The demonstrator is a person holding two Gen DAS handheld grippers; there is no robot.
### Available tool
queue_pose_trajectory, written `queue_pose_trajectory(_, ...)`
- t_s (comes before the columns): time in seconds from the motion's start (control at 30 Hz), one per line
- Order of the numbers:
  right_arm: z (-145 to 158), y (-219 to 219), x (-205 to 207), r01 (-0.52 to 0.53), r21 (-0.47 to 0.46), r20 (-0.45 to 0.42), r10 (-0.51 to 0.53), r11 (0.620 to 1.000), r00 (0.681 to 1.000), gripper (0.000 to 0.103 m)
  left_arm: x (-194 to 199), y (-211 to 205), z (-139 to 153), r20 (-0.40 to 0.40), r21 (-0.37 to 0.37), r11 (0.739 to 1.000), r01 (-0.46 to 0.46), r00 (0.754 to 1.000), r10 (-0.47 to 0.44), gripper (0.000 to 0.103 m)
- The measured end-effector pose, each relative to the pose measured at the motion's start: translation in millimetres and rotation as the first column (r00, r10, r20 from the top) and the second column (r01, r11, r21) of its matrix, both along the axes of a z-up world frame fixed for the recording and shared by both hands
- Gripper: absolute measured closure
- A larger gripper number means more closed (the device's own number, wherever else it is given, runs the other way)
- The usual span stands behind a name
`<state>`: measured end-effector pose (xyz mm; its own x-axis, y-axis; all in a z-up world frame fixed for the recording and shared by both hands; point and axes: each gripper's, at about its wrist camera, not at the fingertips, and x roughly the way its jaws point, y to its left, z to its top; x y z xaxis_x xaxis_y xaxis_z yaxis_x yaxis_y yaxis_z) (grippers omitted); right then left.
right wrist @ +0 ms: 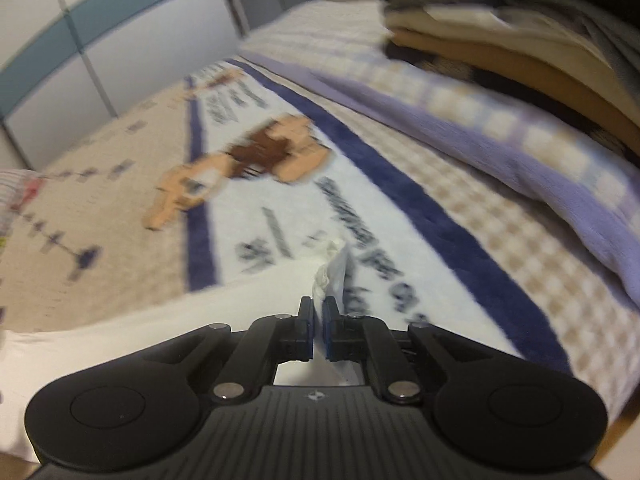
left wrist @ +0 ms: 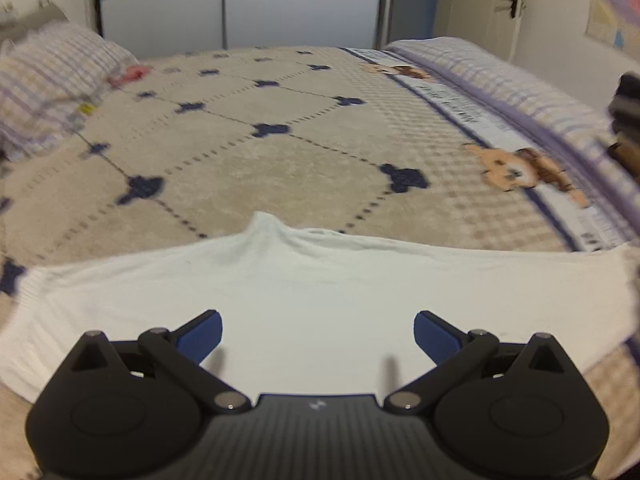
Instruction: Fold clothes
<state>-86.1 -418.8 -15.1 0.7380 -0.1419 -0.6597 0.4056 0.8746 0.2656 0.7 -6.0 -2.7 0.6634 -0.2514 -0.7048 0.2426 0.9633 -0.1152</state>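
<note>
The left gripper [left wrist: 317, 334] has its blue-padded fingers [left wrist: 199, 336] spread wide with nothing between them, poised just above the white knit garment [left wrist: 320, 292]. That garment lies flat across the near part of the beige bed cover with dark blue cross motifs [left wrist: 248, 152], and a small peak of cloth rises along its far edge.

The right gripper [right wrist: 317, 322] has its fingers drawn close together, pinching a bunched edge of the white knit garment [right wrist: 331, 270]; a crumpled tuft sticks out beyond the fingertips, while the rest of the cloth spreads near and to the left.

Beyond the tuft, the bed cover's white band with cartoon dogs and navy stripes [right wrist: 280, 184] runs toward the far end. On the right lies a lilac and cream checked quilt [right wrist: 500, 136], and on it, at the far right, sits a stack of folded clothes in tan, cream and dark tones [right wrist: 500, 36]. At the far left of the bed rests a striped checked pillow [left wrist: 52, 76]. Behind the bed stand pale wardrobe doors with a teal band [left wrist: 240, 4].
</note>
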Motion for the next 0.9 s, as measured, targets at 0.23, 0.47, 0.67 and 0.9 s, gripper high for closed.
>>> queue_pose_trajectory(0.23,20.3,53.9,13.3,-0.226,0.003,0.063,0.225,0.974,0.972,0.097,4.9,0.1,-8.1,-0.135,-0.372,0.923,0.102,0.978,-0.162,0.015)
queue_pose_trajectory(0.47,14.9,113.8,34.4,-0.396,0.034,0.031,0.395,0.918,0.918,0.097,14.3,-24.8,-42.5,-0.274,-0.620,0.783,0.053,0.920,-0.279,0.017)
queue_pose_trajectory(0.67,9.8,156.0,43.3,-0.510,0.035,-0.009,0.511,0.859,0.860,0.097,20.1,-37.0,-65.0,-0.341,-0.735,0.676,-0.056,0.892,-0.298,0.016)
queue_pose_trajectory(0.9,7.5,194.8,43.2,-0.623,0.026,-0.038,0.623,0.782,0.781,0.097,22.8,-35.2,-67.3,-0.372,-0.774,0.617,-0.141,0.890,-0.263,0.026)
